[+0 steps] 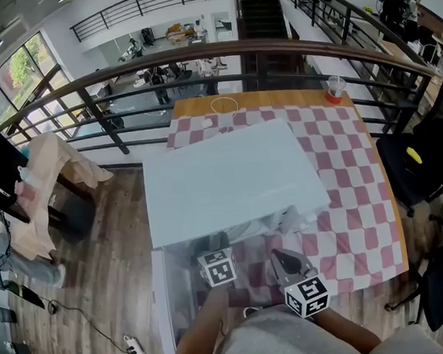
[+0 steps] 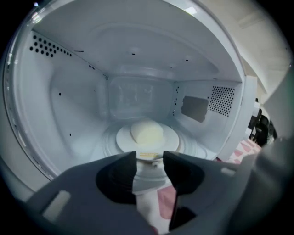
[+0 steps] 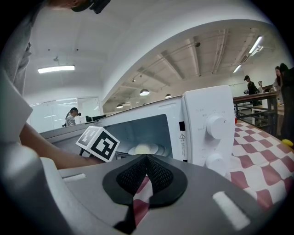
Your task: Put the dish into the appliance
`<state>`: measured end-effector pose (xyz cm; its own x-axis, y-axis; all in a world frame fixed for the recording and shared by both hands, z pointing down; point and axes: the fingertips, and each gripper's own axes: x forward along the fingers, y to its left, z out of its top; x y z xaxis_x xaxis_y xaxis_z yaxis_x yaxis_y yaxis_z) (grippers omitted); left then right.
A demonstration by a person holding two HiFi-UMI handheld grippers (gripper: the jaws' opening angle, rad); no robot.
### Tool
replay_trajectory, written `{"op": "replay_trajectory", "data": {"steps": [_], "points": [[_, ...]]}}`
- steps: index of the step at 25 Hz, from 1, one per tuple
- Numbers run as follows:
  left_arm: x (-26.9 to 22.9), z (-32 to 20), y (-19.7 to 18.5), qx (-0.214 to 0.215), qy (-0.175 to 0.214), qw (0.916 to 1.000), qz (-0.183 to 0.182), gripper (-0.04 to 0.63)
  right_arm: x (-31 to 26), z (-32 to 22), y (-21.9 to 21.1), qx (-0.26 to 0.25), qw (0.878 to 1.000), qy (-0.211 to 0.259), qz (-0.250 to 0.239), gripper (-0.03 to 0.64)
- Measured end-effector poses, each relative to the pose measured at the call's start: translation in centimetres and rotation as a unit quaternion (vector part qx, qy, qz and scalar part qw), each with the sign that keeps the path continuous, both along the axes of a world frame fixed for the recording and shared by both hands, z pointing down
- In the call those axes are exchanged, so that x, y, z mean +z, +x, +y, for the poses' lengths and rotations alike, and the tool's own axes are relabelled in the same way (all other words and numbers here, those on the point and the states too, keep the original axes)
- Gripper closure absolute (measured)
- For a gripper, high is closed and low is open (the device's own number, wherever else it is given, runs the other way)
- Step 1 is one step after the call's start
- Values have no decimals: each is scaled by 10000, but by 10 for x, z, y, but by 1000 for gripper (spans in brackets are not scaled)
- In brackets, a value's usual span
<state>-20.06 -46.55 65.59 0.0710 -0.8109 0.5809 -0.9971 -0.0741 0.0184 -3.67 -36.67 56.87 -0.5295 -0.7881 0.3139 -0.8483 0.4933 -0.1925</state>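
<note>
Glossy white microwave oven (image 1: 222,180) on red-and-white checked tablecloth (image 1: 347,200), dark metal railing (image 1: 195,53) at twelve o'clock.
Left gripper (image 2: 150,157) half-open, empty; right gripper (image 3: 146,161) closed, empty.

An open-plan office, seen from a mezzanine: a dark railing (image 1: 195,55) guards the edge, with desks and chairs (image 1: 170,73) on the floor below. A staircase (image 1: 257,15) rises behind, tall windows (image 1: 24,74) stand at left, and black office chairs (image 1: 417,163) sit beside the checked bench (image 1: 355,207).
</note>
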Motion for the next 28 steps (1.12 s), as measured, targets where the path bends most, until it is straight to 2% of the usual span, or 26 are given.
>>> {"op": "replay_trajectory", "data": {"steps": [1,3,7,13,18,22,28], "points": [[-2,2,-2,-75,10,10000,2,428,-1,0,0,-18,10000,11,6,618],[-4,8,-6,-247,52,9997,-1,556,-2,2,-1,-66,10000,41,-1,618],[-11,30,-4,-401,38,9987,307,580,-6,12,-9,-216,9997,88,-51,618],[-31,74,-3,-447,322,9972,513,583,-14,40,-22,-370,9990,239,-64,618],[-63,116,6,-233,716,9948,682,584,-14,61,-26,-468,9986,253,14,618],[-84,145,7,-19,1022,9927,633,584,-21,72,-30,-598,9975,353,111,618],[-98,172,7,106,1162,9900,797,584,-34,81,-33,-736,9956,510,281,618]]}}
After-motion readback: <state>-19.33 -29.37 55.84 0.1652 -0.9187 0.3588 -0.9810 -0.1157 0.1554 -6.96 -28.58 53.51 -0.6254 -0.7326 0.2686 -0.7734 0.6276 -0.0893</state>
